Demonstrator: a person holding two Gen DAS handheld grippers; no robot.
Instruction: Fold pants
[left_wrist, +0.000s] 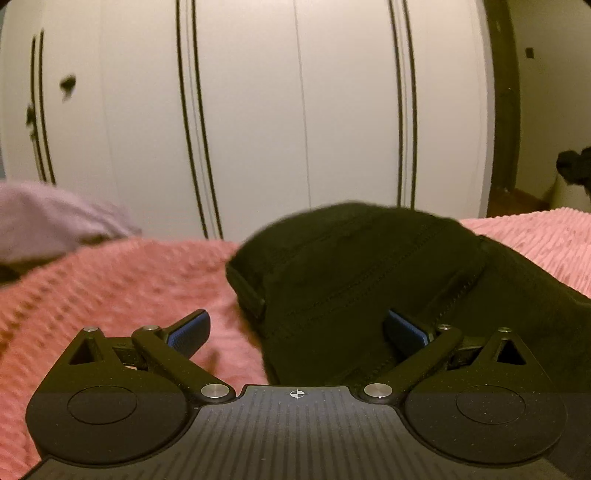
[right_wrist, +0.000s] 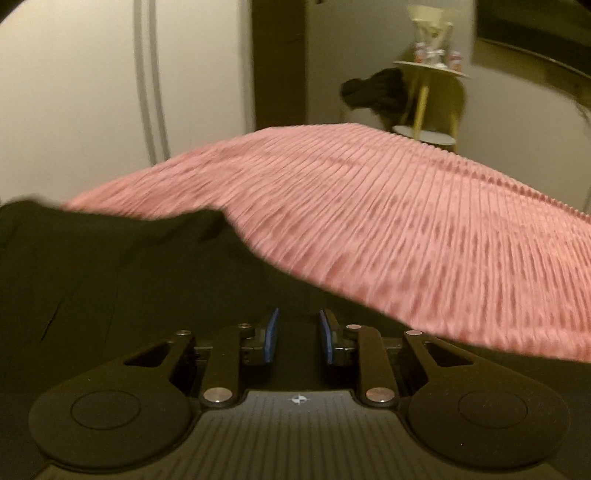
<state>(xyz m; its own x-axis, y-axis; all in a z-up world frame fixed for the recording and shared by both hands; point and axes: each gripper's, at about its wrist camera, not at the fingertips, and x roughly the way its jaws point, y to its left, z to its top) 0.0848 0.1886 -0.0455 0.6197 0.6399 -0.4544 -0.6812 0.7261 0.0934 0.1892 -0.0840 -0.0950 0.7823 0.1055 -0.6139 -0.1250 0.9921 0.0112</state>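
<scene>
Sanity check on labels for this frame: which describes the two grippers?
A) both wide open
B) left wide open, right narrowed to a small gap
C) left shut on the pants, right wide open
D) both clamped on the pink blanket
B: the left gripper has its blue pads spread far apart over the black pants, while the right gripper shows only a narrow gap, with dark fabric below it.

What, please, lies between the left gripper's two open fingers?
In the left wrist view, the left gripper spans pink bedspread and the black pants' edge.
</scene>
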